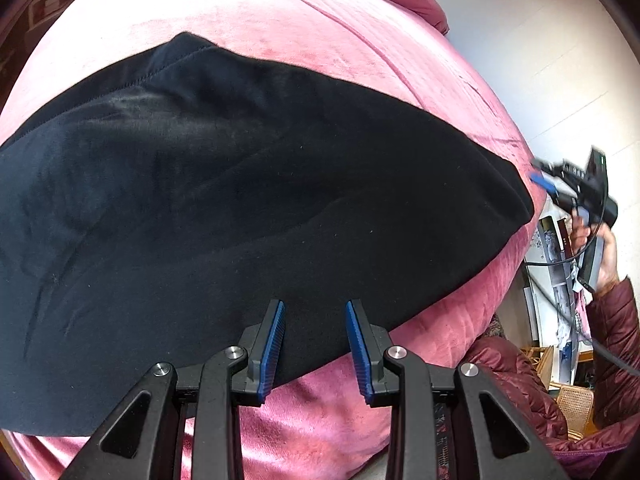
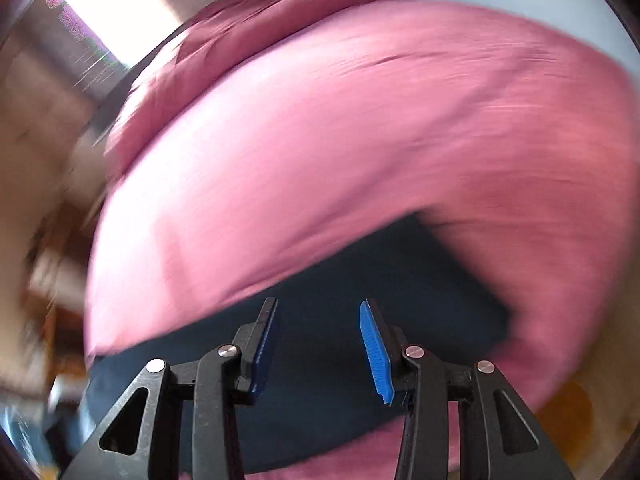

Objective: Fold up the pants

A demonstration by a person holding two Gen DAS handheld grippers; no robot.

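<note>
Pink blanket bears black pants beneath both empty, parted jaws.

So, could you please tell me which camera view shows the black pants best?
The left wrist view: the black pants lie sharp, spread across the pink blanket. The right wrist view is motion-blurred and shows only a dark patch of them.

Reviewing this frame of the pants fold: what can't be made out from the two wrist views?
- Left wrist view: the black pants run off the left edge, so their full outline and which end is the waistband stay unknown.
- Left wrist view: the right gripper is small and smeared at the right edge; its jaws are unreadable there.
- Right wrist view: motion blur wipes out fold lines on the pants and the pink blanket.
- Right wrist view: the room at left is only streaks.
</note>
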